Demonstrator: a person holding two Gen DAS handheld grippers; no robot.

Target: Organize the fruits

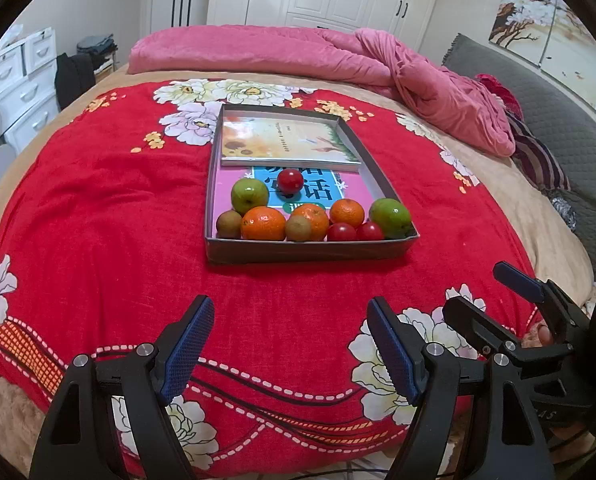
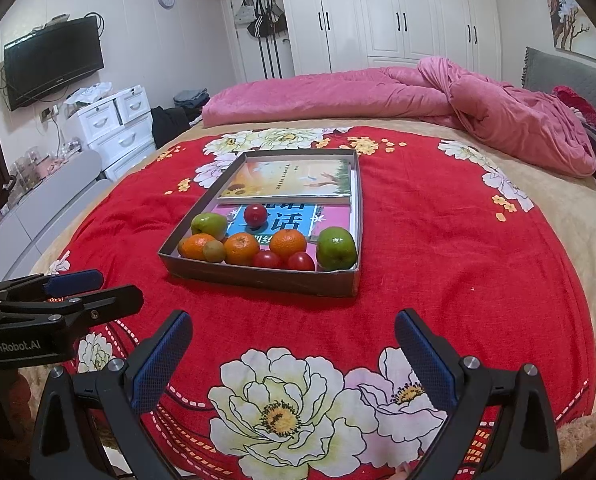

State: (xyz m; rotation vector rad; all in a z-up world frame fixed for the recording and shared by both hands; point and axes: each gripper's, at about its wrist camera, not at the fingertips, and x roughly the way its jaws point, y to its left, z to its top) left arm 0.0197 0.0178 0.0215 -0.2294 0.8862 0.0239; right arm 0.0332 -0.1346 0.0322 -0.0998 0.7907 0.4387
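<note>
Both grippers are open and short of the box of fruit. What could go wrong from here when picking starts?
1. The fruit is packed along the box's near wall; closing on one orange may nudge the kiwi touching it.
2. The two tomatoes against that wall are small and round, so they could slip or get squashed.
3. The box sits on a soft bedspread; pushing down may tilt it and roll the lone tomato off the book.

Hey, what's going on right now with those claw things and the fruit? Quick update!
Left gripper and right gripper: fingers open, empty, short of the tray. Fruit all in the tray's near end: green apple, oranges, tomatoes, kiwis. Red bedspread between, nothing in the way.
</note>
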